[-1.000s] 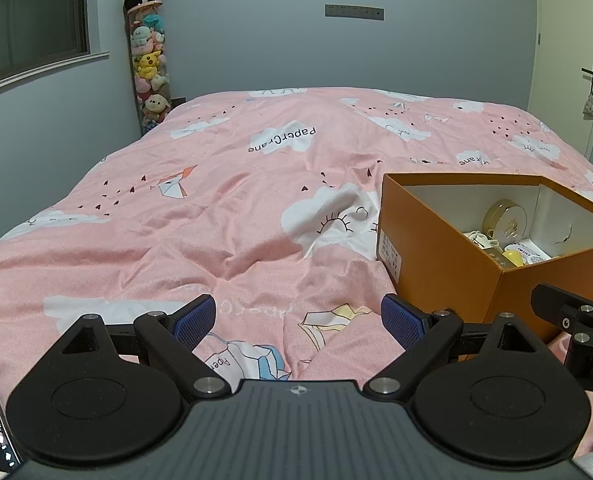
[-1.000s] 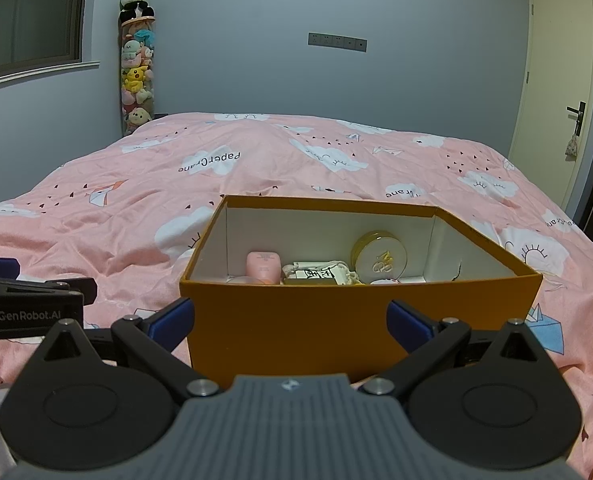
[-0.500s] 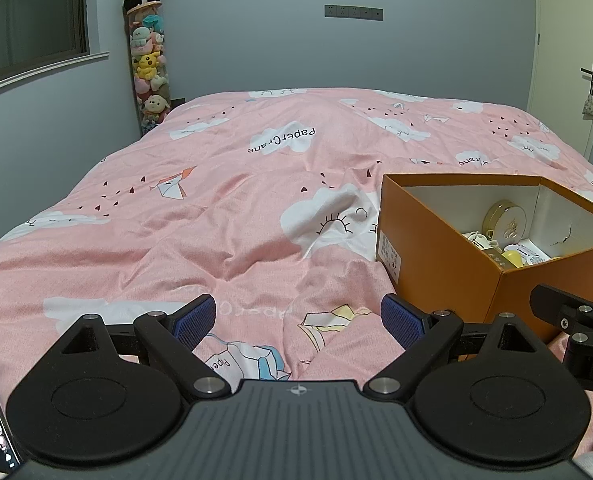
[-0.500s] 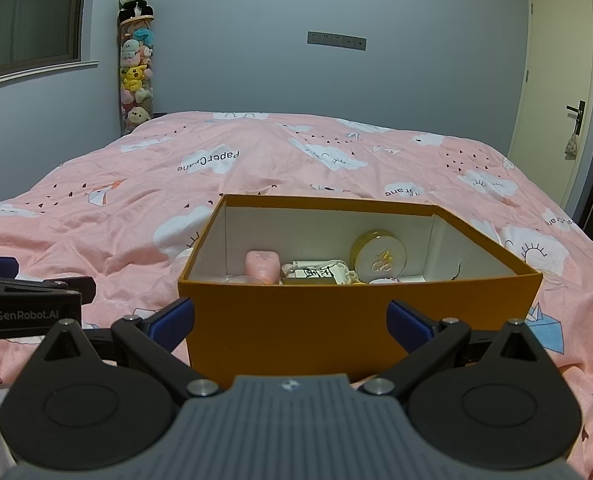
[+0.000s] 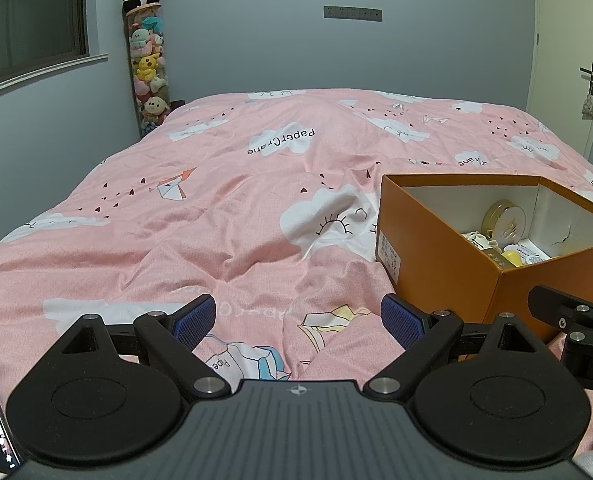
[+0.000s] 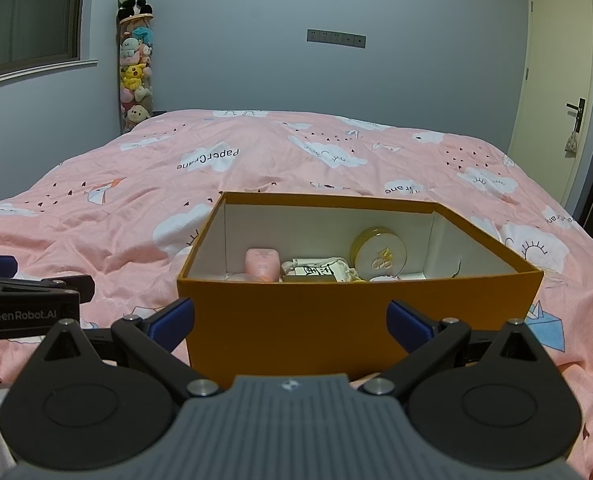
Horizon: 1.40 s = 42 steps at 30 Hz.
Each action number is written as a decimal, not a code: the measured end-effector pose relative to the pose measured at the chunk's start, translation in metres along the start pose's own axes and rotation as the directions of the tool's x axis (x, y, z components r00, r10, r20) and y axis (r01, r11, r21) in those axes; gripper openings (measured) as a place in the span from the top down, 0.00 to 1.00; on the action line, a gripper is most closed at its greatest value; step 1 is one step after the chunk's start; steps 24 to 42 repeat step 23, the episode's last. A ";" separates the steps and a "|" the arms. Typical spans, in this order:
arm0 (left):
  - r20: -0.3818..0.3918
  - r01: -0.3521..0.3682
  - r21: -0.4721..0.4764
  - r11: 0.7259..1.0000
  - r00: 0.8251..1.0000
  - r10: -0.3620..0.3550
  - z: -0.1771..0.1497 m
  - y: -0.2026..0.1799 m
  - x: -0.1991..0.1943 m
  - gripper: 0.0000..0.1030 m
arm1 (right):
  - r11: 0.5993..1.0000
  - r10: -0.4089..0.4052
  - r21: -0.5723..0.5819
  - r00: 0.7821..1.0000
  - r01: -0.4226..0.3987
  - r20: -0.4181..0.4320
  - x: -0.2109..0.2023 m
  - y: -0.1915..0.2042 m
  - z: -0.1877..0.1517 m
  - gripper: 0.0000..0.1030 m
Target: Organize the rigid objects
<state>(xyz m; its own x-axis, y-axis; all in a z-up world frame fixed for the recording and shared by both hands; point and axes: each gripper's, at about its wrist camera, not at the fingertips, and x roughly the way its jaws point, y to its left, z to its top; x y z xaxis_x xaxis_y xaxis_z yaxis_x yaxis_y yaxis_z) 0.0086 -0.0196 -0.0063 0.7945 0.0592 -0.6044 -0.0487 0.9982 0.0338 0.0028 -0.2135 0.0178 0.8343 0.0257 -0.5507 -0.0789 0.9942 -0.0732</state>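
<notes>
Left tongs [image 5: 298, 316] spread wide, blue pads [image 5: 194, 317] well apart, nothing between them, hovering low over the pink duvet [image 5: 232, 208] near the bed's near edge. Right tongs [image 6: 290, 318] likewise gaping and empty, blue fingertips [image 6: 410, 320] flanking the near wall of the orange box [image 6: 356, 320] without visibly touching it. Seen in the right wrist view, part of the left tongs' black body at the left border, marked "GenRobot.AI". In the left wrist view, a black part of the right tongs at the right border, just beside the box's near corner. Orange box [image 5: 440, 256] open-topped, white inside, resting on the duvet toward the bed's near right part, a small white label on its left outer wall. Inside, toward the far wall: a round gold compact [image 6: 378, 260] leaning tilted against the far wall, a pink case [image 6: 261, 264] standing toward the far left corner, a white pouch with dark printing [image 6: 316, 271] lying between them. Also a small yellow item [image 5: 512, 258] and a white printed item beside it near the right side, too small to identify. Duvet wrinkled, printed with white clouds, paper cranes and the words "PaperCrane". Beyond the bed's far left corner, a tall clear tube of plush toys [image 6: 135, 76] topped by a panda [image 6: 133, 0]. On the grey far wall, a strip of sockets [image 6: 335, 38]. At the right, a pale door [image 6: 560, 92] with a dark handle.
</notes>
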 end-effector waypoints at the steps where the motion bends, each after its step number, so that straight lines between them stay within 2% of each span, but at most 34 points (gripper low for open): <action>1: 0.000 0.000 0.000 1.000 1.000 0.000 0.000 0.000 0.000 0.00 | 1.000 0.000 0.001 1.000 0.000 0.000 0.000 0.000 0.000 0.03; 42: 0.013 -0.001 -0.001 1.000 1.000 0.001 0.002 0.002 -0.002 0.00 | 1.000 -0.004 0.004 1.000 0.004 -0.009 0.000 0.004 -0.002 0.03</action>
